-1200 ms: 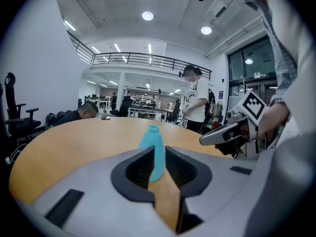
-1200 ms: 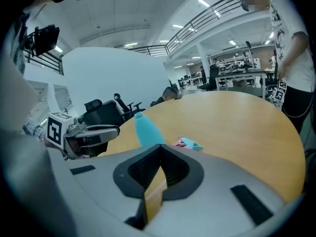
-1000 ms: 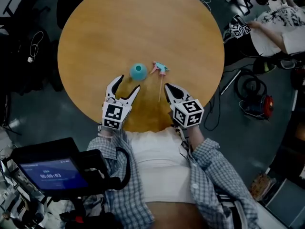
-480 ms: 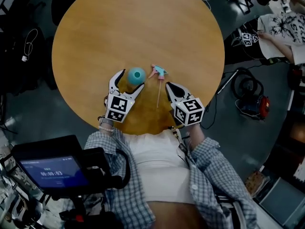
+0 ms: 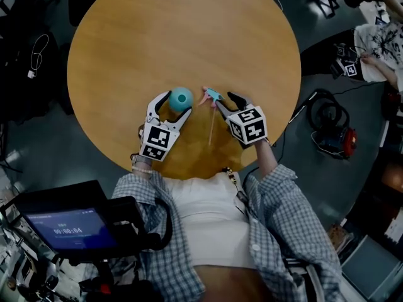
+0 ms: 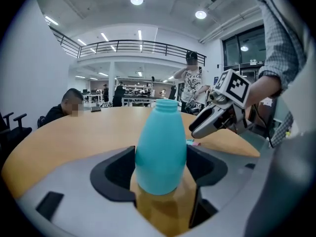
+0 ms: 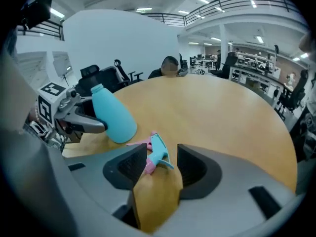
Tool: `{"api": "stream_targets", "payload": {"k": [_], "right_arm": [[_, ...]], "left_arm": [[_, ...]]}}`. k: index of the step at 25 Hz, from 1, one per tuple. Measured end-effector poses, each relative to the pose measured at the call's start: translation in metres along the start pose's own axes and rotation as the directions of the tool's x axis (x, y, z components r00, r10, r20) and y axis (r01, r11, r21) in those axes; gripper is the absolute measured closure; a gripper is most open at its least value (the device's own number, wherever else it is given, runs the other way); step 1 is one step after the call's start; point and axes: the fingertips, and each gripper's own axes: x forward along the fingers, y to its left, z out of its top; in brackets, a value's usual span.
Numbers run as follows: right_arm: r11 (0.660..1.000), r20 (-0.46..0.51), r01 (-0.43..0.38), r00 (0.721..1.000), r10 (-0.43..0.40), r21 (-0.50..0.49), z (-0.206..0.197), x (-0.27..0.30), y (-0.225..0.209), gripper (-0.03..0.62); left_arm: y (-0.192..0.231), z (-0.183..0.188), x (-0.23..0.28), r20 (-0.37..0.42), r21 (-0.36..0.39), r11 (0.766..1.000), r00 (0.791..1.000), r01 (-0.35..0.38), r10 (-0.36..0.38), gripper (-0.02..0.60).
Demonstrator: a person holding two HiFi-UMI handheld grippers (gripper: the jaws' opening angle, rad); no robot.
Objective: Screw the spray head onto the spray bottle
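Right gripper view: jaws of the right gripper [image 7: 157, 168], just opening, straddle the spray head [image 7: 155, 153] without gripping it. They should seat squarely on its collar while the left gripper [image 6: 161, 169], jaws closing, clamps the spray bottle [image 6: 161, 142].

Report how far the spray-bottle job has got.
Done: nothing is joined yet. The bottle stands open-necked on the table, with the spray head lying beside it. In hand: the left gripper has just been closing its jaws around the bottle, firm grip unclear; the right gripper has just opened its jaws, straddling the spray head without pinching it. Left: grasp the head, set it on the neck, screw it down.
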Motion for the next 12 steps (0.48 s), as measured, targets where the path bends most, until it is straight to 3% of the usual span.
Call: {"api": "stream_targets", "payload": {"k": [5, 12], "right_arm": [[0.996, -0.105, -0.022, 0.994, 0.013, -0.089, 0.0, 0.024, -0.002, 0.425], [0.988, -0.219, -0.088, 0.974, 0.058, -0.129, -0.006, 0.033, 0.007, 0.413]], "left_arm": [[-0.004, -0.007, 0.001, -0.001, -0.001, 1.0, 1.0, 0.003, -0.003, 0.245], [-0.006, -0.007, 0.002, -0.005, 0.007, 1.0, 1.0, 0.0, 0.0, 0.245]]}}
